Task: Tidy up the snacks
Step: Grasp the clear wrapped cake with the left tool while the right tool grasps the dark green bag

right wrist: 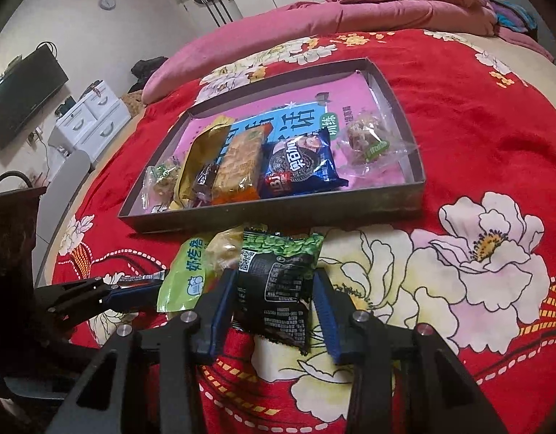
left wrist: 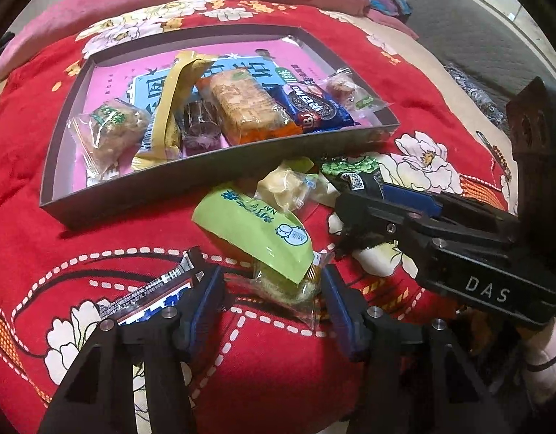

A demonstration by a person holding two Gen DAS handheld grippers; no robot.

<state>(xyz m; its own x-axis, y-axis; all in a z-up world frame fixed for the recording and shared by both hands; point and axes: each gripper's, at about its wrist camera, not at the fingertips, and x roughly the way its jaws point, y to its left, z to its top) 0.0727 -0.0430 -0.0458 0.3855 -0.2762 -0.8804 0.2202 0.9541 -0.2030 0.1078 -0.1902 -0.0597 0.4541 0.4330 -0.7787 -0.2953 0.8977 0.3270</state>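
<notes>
A lime-green labelled snack in a clear wrapper (left wrist: 263,238) lies on the red bedspread between the pads of my left gripper (left wrist: 272,300). The right pad touches the wrapper's edge, the left pad stands just off it, so the gripper is open. My right gripper (right wrist: 274,311) is shut on a black-and-green packet (right wrist: 274,285), and it also shows in the left wrist view (left wrist: 346,217). A pale yellow snack (left wrist: 285,184) lies between the two packets. Beyond them a shallow grey box (right wrist: 278,213) holds several snacks, among them a blue cookie packet (right wrist: 299,170).
A blue-and-white packet (left wrist: 151,296) lies under my left gripper's left finger. The red floral bedspread (right wrist: 458,144) covers the bed, with a pink quilt (right wrist: 350,14) rolled at the far end. White drawers (right wrist: 90,119) and a dark bag (right wrist: 14,224) stand left of the bed.
</notes>
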